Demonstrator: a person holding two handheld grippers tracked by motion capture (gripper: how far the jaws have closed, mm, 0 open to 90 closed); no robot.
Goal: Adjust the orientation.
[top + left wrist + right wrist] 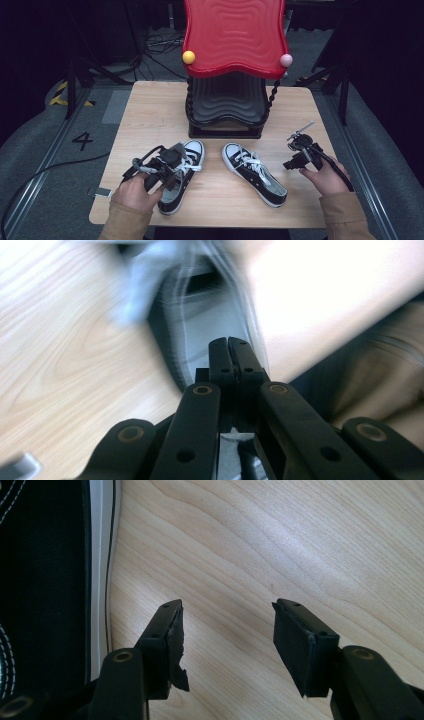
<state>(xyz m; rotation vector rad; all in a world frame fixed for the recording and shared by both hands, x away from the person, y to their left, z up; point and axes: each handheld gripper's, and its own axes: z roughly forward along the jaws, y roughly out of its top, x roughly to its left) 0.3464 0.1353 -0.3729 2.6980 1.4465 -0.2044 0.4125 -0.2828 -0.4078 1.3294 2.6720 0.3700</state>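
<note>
Two sneakers (215,172) before red-topped rack (232,70)

wooden table (150,107) at centre, pale grain | red wavy-topped rack (234,35) with black wavy lower tier at far middle | yellow ball (188,57) on rack's left corner | pink ball (286,60) on right corner | grey floor (30,145) around, number 4 painted at left

Left shoe (200,315) blurred in left gripper view — laces unreadable; right shoe (45,580) cut off by pic edge.
</note>
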